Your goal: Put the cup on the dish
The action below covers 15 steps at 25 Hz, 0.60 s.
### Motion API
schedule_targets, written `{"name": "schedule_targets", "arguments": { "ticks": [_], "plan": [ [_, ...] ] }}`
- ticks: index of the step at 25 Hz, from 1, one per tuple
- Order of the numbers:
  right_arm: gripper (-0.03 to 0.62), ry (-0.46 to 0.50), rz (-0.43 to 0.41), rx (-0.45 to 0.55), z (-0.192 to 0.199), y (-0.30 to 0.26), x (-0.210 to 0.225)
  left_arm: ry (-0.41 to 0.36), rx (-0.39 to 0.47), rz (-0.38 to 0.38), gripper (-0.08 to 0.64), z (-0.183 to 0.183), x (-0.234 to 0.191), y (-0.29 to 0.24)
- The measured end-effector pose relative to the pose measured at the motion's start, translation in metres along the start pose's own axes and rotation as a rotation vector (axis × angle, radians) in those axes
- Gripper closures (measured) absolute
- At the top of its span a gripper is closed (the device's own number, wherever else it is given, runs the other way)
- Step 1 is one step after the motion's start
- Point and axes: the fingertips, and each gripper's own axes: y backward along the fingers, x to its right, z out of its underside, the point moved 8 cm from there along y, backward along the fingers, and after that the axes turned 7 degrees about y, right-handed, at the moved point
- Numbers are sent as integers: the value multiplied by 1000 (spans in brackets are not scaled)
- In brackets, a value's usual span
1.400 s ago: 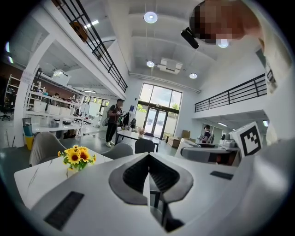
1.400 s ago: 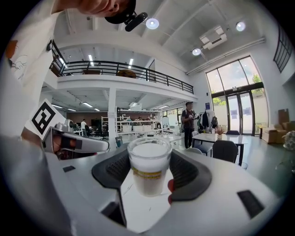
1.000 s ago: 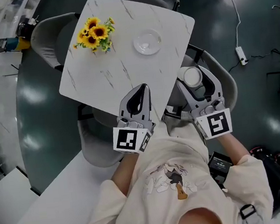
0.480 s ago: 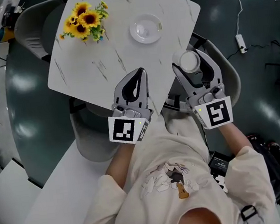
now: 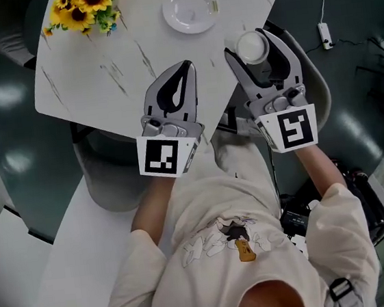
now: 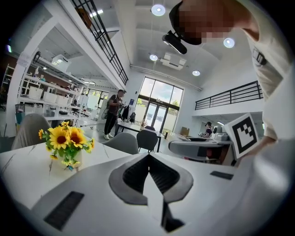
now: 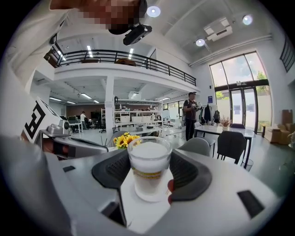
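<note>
A white round dish (image 5: 191, 9) lies on the far part of the marble table (image 5: 113, 62). My right gripper (image 5: 251, 45) is shut on a clear cup (image 5: 251, 46) with a white fill and holds it upright at the table's right edge, below and to the right of the dish. In the right gripper view the cup (image 7: 148, 170) stands between the dark pads (image 7: 191, 173) of that gripper (image 7: 150, 159). My left gripper (image 5: 186, 71) hovers over the table's near edge, shut and empty; its jaws (image 6: 148, 159) meet in a point.
A bunch of sunflowers (image 5: 82, 3) stands at the table's far left, also visible from the left gripper (image 6: 67, 140). Grey chairs (image 5: 312, 87) ring the table. A power strip (image 5: 323, 32) and cable lie on the dark floor at right. People stand far off in the hall.
The table, dish and flowers have slid up and left in the head view. Both grippers sit higher and a little nearer the dish. The cup stays in the right gripper.
</note>
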Motion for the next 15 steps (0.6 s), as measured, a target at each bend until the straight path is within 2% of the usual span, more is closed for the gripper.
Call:
{"name": "schedule_targets", "arguments": {
  "ticks": [10, 15],
  "plan": [
    [331, -7, 1, -21, 36, -44, 8, 33, 13, -30, 555, 18, -30, -36],
    [331, 0, -10, -30, 53, -69, 10, 39, -3, -22, 555, 33, -48, -57]
  ]
}}
